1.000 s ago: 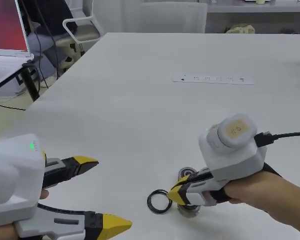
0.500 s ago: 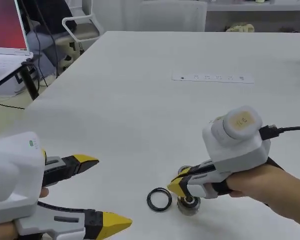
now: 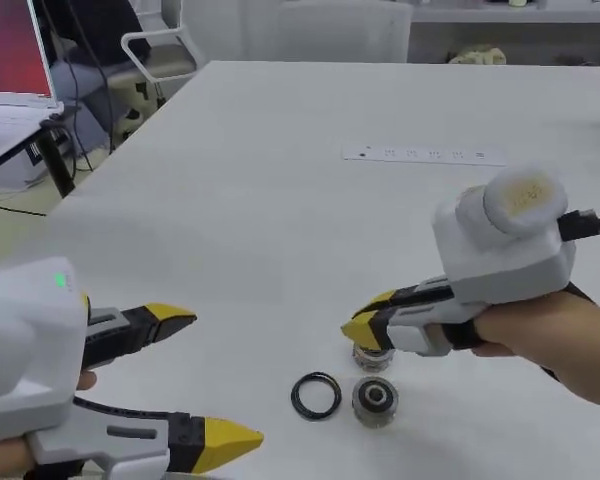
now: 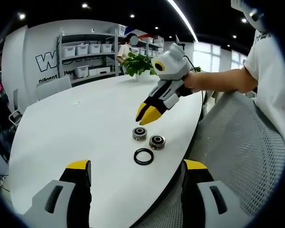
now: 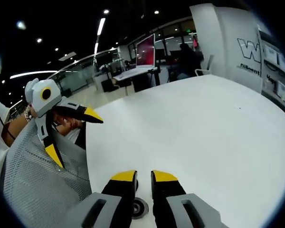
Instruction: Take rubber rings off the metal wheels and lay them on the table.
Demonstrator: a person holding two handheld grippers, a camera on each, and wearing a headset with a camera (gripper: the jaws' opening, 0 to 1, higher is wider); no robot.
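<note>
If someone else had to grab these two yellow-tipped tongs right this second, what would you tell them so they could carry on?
Left gripper: jaws wide open, empty, low at the near table edge, short of the parts.
Right gripper: jaws almost together, holding nothing, just above the farther small round metal wheel.
The nearer metal wheel stands beside it. The black rubber ring lies flat on the white table, next to that wheel.
Done: one ring is off and laid down.
Left: check both wheels for rings; I cannot tell whether either carries one.
</note>
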